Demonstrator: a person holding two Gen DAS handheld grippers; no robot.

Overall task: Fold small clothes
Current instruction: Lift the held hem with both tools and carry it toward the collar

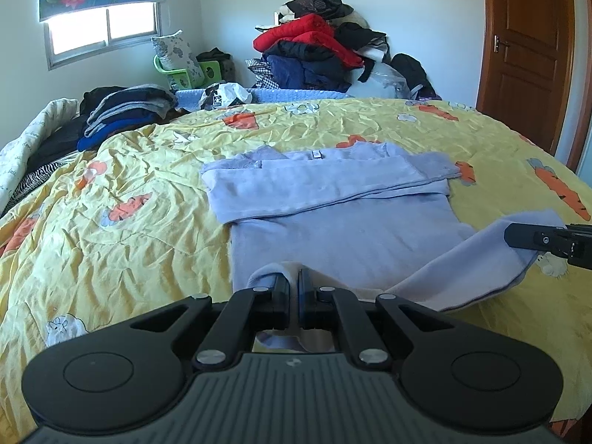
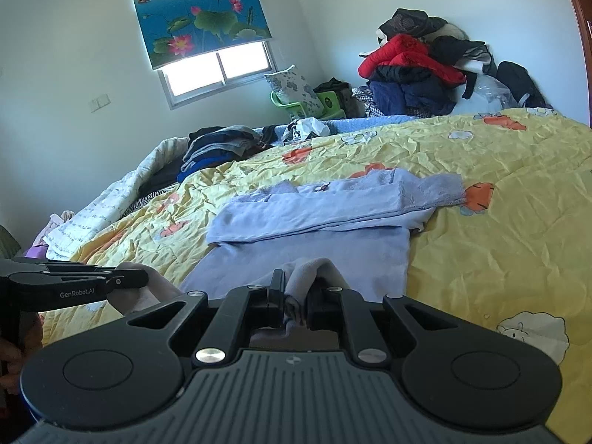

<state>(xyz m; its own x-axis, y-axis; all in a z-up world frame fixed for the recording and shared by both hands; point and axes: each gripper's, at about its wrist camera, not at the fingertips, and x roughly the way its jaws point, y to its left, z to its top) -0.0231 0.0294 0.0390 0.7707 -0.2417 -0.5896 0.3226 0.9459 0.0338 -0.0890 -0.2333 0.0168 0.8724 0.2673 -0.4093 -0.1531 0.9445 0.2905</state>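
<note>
Purple shirt (image 1: pixel 333 229) lies mid frame on yellow bed cover (image 1: pixel 111 192), sleeves already folded across top. Left gripper (image 1: pixel 292 281) pinches bottom hem at lower center; right gripper (image 2: pixel 296 288) pinches other hem corner. Both lift hem, likely to fold bottom up.

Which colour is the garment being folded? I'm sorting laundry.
Pale lavender-blue long-sleeved top, clearest in the left wrist view.

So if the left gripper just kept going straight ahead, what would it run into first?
The left gripper is shut on the near hem of the lilac top and points along it. Going straight on, it would likely slide over the top's body and first meet the sleeve folded across it, though depth is hard to judge.
</note>
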